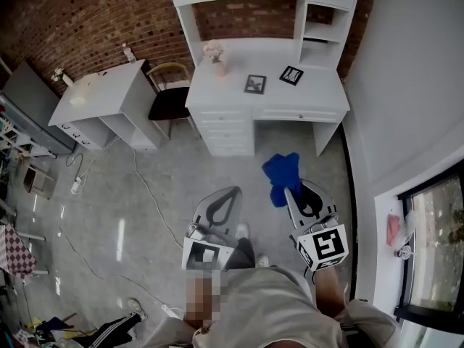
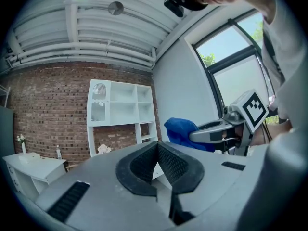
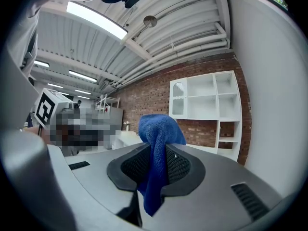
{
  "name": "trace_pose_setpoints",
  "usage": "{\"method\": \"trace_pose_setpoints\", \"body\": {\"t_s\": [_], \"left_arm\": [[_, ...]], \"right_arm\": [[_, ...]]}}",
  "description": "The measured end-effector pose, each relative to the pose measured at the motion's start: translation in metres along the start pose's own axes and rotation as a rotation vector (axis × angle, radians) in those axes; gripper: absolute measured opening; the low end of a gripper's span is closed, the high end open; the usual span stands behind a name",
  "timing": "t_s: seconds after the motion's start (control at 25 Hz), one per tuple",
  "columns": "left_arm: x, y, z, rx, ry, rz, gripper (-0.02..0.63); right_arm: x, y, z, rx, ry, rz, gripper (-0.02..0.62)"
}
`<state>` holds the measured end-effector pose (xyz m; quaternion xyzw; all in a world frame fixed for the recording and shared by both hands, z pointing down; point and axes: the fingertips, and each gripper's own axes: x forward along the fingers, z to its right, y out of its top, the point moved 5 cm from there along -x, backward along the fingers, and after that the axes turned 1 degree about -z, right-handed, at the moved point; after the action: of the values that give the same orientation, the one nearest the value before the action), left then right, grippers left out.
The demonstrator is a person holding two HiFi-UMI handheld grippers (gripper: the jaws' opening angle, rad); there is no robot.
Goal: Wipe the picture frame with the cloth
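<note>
We hold both tools low in front of us, side by side above the floor (image 1: 145, 194), both pointing ahead toward the white surface (image 1: 312, 98) against the brick wall. Our right forearm (image 1: 330, 290) reaches forward from the bottom of the head view. The left arm is under a mosaic patch there.

The right tool (image 1: 290, 193) is clamped on the blue cloth (image 1: 280, 171). In the right gripper view the cloth (image 3: 156, 146) is pinched between the dark ribbed pads of the right tool (image 3: 156, 153). It bunches above them and a tail hangs below.

The left tool (image 1: 230, 193) carries nothing. In the left gripper view the left tool (image 2: 157, 148) has its pad tips closed against each other with nothing between them. The right tool (image 2: 226, 129) and its cloth (image 2: 180, 131) show off to the right.

The picture frame (image 1: 254, 84) sits on the surface, well apart from both tools. A second frame (image 1: 291, 75), turned at an angle, lies near it to the right. A pot of pale flowers (image 1: 214, 55) is to the left.
</note>
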<state>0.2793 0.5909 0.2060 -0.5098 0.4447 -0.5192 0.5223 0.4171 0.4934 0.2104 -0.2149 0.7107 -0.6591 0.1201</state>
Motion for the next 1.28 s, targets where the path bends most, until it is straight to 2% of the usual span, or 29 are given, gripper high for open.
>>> {"method": "trace_pose_setpoints", "body": {"t_s": [0.72, 1.28], "left_arm": [[0.088, -0.021, -0.122, -0.014, -0.045, -0.004, 0.003], [0.131, -0.032, -0.189, -0.024, -0.100, 0.009, 0.003]], "right_arm": [[0.136, 0.000, 0.024, 0.005, -0.051, -0.053, 0.069], [0.204, 0.002, 0.033, 0.007, -0.130, -0.071, 0.069]]}}
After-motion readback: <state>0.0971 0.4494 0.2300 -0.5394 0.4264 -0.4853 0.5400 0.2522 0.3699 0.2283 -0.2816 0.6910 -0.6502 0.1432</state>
